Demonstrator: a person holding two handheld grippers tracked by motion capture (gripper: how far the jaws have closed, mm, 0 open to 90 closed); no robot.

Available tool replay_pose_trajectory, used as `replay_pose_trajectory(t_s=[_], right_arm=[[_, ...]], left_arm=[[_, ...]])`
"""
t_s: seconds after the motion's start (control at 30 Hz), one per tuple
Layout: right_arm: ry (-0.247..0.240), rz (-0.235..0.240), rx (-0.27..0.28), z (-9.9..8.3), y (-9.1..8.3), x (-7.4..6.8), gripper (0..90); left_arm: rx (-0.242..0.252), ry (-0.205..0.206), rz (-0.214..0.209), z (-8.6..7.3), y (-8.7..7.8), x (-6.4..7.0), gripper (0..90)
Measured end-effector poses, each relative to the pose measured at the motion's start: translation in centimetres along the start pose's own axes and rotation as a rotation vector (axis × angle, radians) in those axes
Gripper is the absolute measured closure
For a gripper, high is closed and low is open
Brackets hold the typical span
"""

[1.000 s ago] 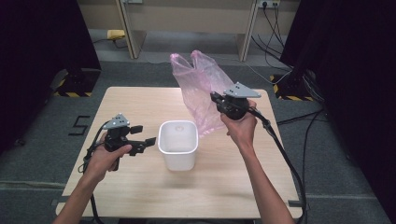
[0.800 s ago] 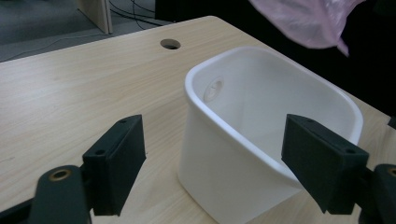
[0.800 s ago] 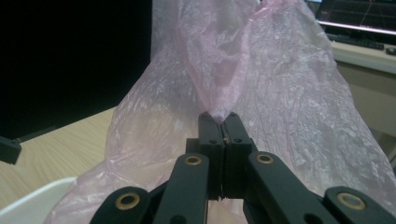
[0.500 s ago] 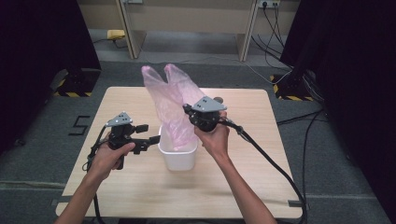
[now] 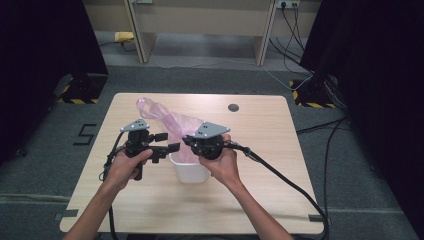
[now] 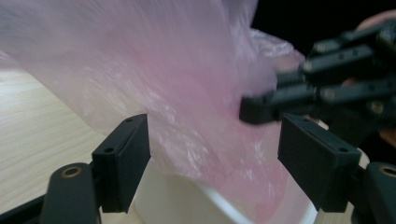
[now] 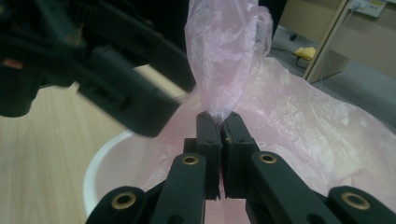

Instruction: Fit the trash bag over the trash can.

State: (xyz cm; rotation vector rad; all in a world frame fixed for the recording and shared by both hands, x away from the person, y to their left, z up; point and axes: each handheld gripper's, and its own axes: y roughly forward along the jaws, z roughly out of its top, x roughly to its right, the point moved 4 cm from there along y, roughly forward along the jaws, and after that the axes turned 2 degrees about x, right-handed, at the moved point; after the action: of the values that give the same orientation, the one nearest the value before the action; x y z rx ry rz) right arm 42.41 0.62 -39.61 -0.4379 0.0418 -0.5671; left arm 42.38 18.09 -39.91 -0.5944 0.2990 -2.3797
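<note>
Right gripper (image 7: 219, 122) pinches a fold of the pink plastic bag (image 5: 172, 126) over the white bin (image 5: 190, 171) at mid-table (image 5: 260, 150); left gripper (image 6: 215, 149), jaws spread wide, faces the bag just beside the bin's rim.

The bag (image 5: 172, 127) is translucent pink, the bin (image 5: 189, 170) plain white, the table (image 5: 260, 150) pale wood grain; both grippers are black with grey top plates, left gripper (image 5: 165, 142), right gripper (image 5: 189, 141), brass rivets on the arms
</note>
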Motion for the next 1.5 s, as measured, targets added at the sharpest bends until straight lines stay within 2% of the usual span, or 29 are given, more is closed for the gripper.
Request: replay_pose_trajectory(t_s=[0.17, 0.2, 0.23, 0.27, 0.37, 0.43, 0.5, 0.53, 0.63, 0.7, 0.77, 0.8, 0.83, 0.9, 0.93, 1.1, 1.17, 1.3, 1.5], right_arm=[[-0.012, 0.015, -0.019, -0.3, 0.1, -0.6, 88.1], [-0.018, 0.005, -0.031, -0.5, 0.2, -0.6, 87.9], [-0.016, 0.013, -0.034, -0.6, 0.2, -0.5, 87.7], [-0.003, 0.027, -0.034, -0.7, 0.3, -0.5, 87.4], [0.002, 0.031, -0.042, -0.9, 0.2, -0.4, 83.9], [0.018, 0.032, -0.044, -0.8, -0.2, -0.1, 76.6], [0.035, 0.025, -0.021, -0.3, -1.0, 0.5, 70.3], [0.041, 0.020, -0.010, 0.0, -1.6, 0.8, 66.9], [0.062, -0.045, 0.022, 1.0, -3.7, 2.8, 61.5], [0.092, -0.080, 0.012, 1.4, -5.0, 4.4, 57.3], [0.115, -0.124, -0.029, 1.2, -5.7, 6.1, 51.4], [0.134, -0.142, -0.039, 0.9, -5.9, 6.8, 51.3], [0.154, -0.146, -0.045, 0.7, -6.0, 7.3, 51.3], [0.194, -0.112, -0.057, 0.1, -6.0, 7.7, 51.5], [0.204, -0.096, -0.067, -0.2, -5.9, 7.7, 53.6], [0.181, 0.015, -0.103, -1.1, -4.7, 6.2, 73.6], [0.176, 0.046, -0.115, -1.1, -4.1, 5.4, 75.5], [0.119, 0.085, -0.171, -0.9, -2.6, 3.8, 77.5], [0.051, 0.093, -0.266, -1.8, -0.9, 2.5, 77.2]], left_arm=[[0.024, -0.014, -0.018, 0.6, 0.8, 0.2, 29.9], [0.034, -0.012, -0.012, 0.7, 0.9, 0.1, 33.7], [0.045, 0.005, 0.005, 0.7, 1.0, 0.1, 44.0], [0.045, 0.022, 0.011, 0.7, 1.1, 0.1, 47.5], [0.045, 0.060, 0.001, 0.5, 1.2, 0.2, 66.1], [0.041, 0.102, 0.014, 0.4, 1.3, 0.3, 75.6], [0.048, 0.120, 0.007, 0.4, 1.1, 0.4, 80.5], [0.049, 0.128, 0.002, 0.4, 1.0, 0.5, 81.6], [0.051, 0.147, -0.006, 0.4, 0.7, 0.7, 83.1], [0.051, 0.155, -0.008, 0.4, 0.5, 0.7, 83.5], [0.050, 0.156, -0.009, 0.4, 0.4, 0.6, 83.5], [0.051, 0.156, -0.011, 0.4, 0.3, 0.6, 83.5], [0.052, 0.154, -0.011, 0.5, 0.3, 0.5, 83.4], [0.052, 0.151, -0.013, 0.5, 0.3, 0.5, 83.2], [0.052, 0.151, -0.013, 0.5, 0.3, 0.6, 83.1], [0.058, 0.152, -0.018, 0.5, 0.2, 0.7, 82.6], [0.064, 0.147, -0.021, 0.6, 0.2, 0.7, 81.9], [0.064, 0.147, -0.026, 0.6, 0.2, 0.8, 80.8], [0.043, 0.151, -0.027, 0.0, 0.6, 0.8, 80.1]])
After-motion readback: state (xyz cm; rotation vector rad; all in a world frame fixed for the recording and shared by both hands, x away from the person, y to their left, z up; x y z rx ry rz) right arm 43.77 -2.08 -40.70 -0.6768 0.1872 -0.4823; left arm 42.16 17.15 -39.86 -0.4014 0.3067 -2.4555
